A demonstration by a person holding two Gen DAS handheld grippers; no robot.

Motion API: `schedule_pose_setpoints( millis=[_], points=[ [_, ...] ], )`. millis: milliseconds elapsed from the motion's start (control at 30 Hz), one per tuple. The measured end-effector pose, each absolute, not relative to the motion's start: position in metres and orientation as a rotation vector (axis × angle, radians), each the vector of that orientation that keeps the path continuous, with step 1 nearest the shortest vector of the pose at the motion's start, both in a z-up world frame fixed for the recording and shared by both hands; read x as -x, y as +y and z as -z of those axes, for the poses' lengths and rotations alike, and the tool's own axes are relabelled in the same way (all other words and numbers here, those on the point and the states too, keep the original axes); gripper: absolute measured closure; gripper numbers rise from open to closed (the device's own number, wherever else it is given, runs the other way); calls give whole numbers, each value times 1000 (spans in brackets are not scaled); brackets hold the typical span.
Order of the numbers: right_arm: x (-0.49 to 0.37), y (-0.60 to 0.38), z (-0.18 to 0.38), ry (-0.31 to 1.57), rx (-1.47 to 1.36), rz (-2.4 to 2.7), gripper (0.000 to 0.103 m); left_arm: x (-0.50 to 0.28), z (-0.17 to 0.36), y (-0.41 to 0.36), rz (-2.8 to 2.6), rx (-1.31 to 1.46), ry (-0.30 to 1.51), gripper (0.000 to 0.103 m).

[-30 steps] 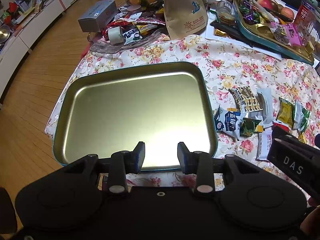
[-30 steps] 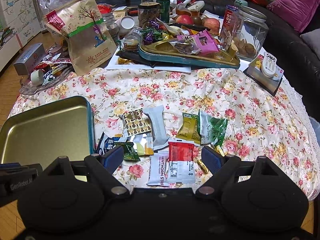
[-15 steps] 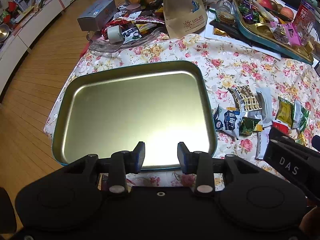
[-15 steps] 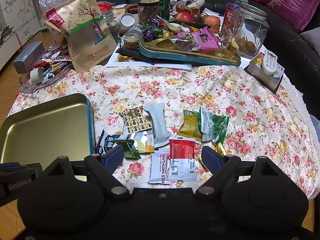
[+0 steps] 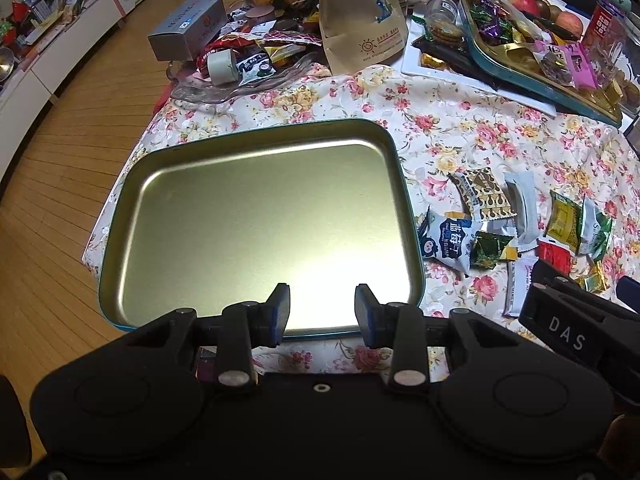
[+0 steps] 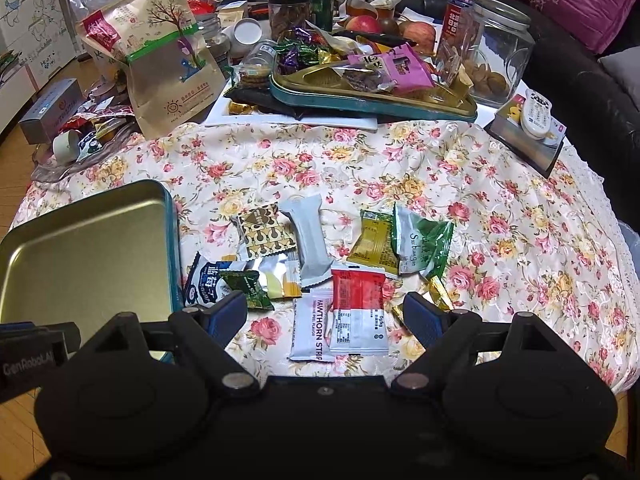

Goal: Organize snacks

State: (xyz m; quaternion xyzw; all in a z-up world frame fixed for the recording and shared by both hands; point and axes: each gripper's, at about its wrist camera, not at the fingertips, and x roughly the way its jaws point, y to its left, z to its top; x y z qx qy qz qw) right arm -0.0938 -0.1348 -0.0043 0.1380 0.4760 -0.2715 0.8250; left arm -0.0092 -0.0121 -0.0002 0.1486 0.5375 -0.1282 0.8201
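Observation:
An empty gold tin tray with a teal rim (image 5: 256, 224) lies on the floral cloth; it also shows at the left of the right wrist view (image 6: 84, 252). Several loose snack packets lie to its right, among them a red-and-white packet (image 6: 358, 312), a white hawthorn strip packet (image 6: 310, 330), a grey bar (image 6: 308, 240), a green packet (image 6: 420, 246) and a blue-and-white packet (image 5: 450, 242). My left gripper (image 5: 322, 312) is open and empty over the tray's near edge. My right gripper (image 6: 324, 316) is wide open and empty, just above the red-and-white packet.
A second teal tin (image 6: 372, 96) heaped with sweets stands at the back, with a brown paper bag (image 6: 160, 60), a glass jar (image 6: 500, 52), a grey box (image 5: 188, 28) and a remote (image 6: 536, 114). Wooden floor (image 5: 60, 160) lies left of the table.
Both grippers have drawn back and risen a little, so the tray and packets sit slightly farther away. Neither gripper's opening has changed.

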Motion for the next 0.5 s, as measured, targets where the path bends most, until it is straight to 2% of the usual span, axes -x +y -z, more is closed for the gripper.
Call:
schedule_pose_setpoints(
  millis=[500],
  points=[
    [105,-151,3,994,-321,621,14,13,-5,-28,303,-303,1163,58]
  ],
)
